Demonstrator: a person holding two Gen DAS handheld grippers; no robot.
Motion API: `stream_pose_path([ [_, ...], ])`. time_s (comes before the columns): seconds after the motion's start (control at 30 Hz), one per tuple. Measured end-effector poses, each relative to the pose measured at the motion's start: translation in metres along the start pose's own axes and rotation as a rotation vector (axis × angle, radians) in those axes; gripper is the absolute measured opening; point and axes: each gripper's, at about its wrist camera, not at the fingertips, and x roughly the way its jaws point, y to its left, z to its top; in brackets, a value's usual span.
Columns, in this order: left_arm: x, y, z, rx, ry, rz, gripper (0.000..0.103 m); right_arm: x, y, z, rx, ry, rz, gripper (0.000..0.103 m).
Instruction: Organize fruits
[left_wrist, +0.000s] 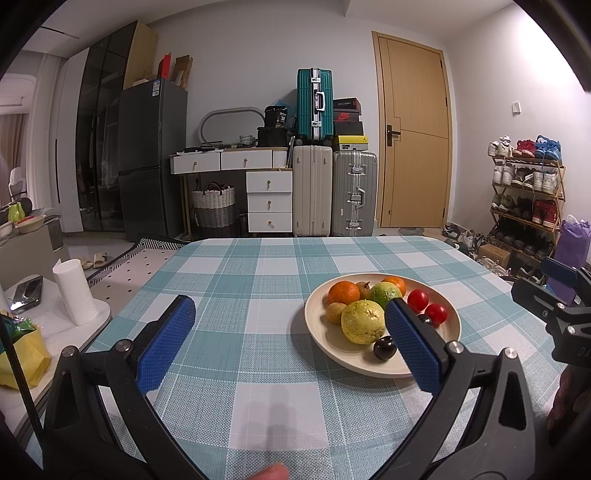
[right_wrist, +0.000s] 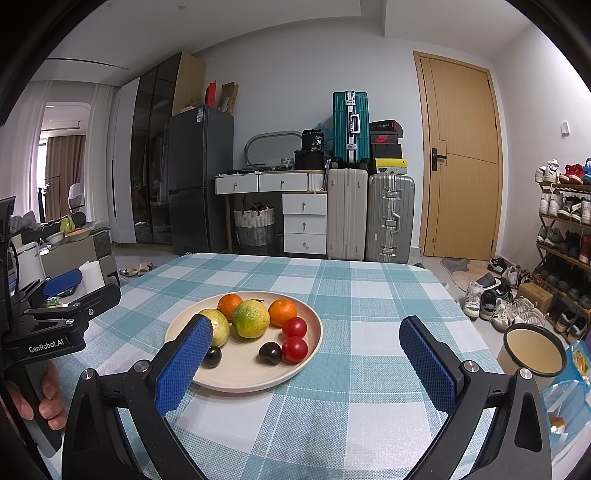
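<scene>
A cream plate (left_wrist: 448, 334) (right_wrist: 240, 376) sits on the checked tablecloth and holds the fruit. On it are two oranges (left_wrist: 344, 292) (right_wrist: 282, 312), a green-yellow citrus (right_wrist: 250, 319), a yellow guava (left_wrist: 362, 321), two red tomatoes (right_wrist: 294, 349), two dark plums (right_wrist: 270, 353) and small brown fruits (left_wrist: 335, 312). My left gripper (left_wrist: 290, 341) is open and empty, left of the plate; its right finger overlaps the plate's edge in view. My right gripper (right_wrist: 306, 363) is open and empty, just in front of the plate's right side.
A paper roll (left_wrist: 74, 291) and a yellow bag (left_wrist: 22, 358) lie on a side table at the left. A round mirror (right_wrist: 533, 349) and packets stand at the table's right edge. Suitcases, drawers, a fridge and a shoe rack are behind.
</scene>
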Motion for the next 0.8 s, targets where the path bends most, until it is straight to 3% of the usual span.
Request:
stream_pose_path([
  [0.8,-0.0006,-0.0008,-0.0012,-0.004,0.004,0.011,0.102,0.0009,-0.0011,0.0000,0.000,0.000,0.000,0.103],
])
